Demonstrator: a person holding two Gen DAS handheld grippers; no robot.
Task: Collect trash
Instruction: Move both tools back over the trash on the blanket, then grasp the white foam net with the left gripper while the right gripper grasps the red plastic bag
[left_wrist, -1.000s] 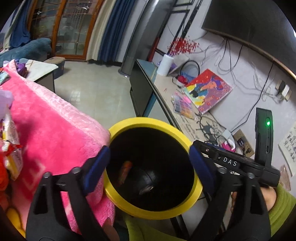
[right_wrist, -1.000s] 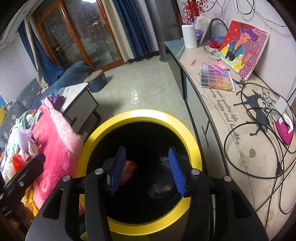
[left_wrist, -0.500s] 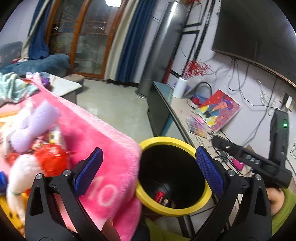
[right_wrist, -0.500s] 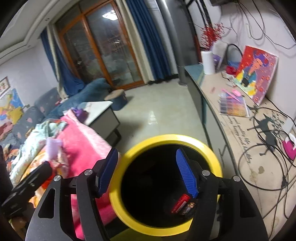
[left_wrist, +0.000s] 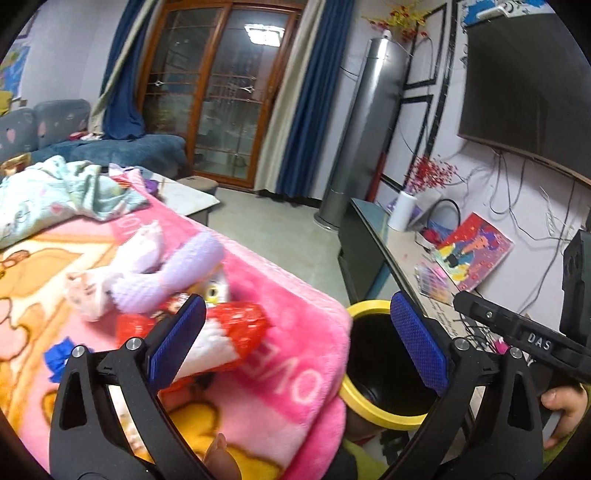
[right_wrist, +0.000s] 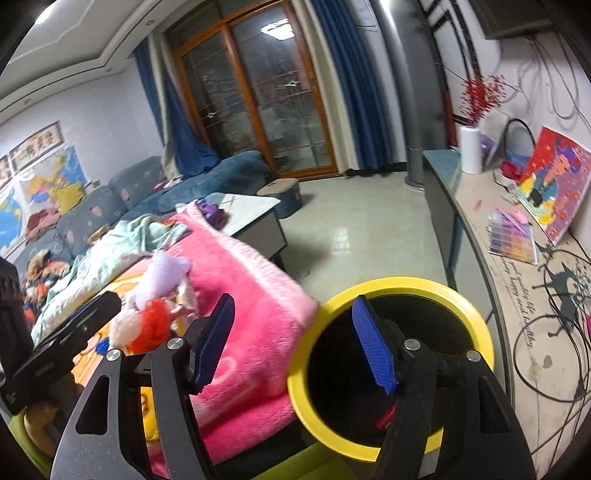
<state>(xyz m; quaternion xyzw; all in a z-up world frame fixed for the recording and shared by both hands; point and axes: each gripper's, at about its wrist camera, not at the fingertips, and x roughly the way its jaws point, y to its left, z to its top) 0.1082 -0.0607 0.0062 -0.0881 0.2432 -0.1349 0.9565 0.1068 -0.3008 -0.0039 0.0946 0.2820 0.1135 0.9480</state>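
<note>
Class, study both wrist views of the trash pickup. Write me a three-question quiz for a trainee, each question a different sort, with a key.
1. True or false: the left gripper holds a wrapper.
2. Which colour is the rim of the bin? A) blue B) yellow C) green
3. Fill in: the red wrapper lies on the pink ____.

Key: 1 false, its jaws are open with nothing between them; 2 B; 3 blanket.
</note>
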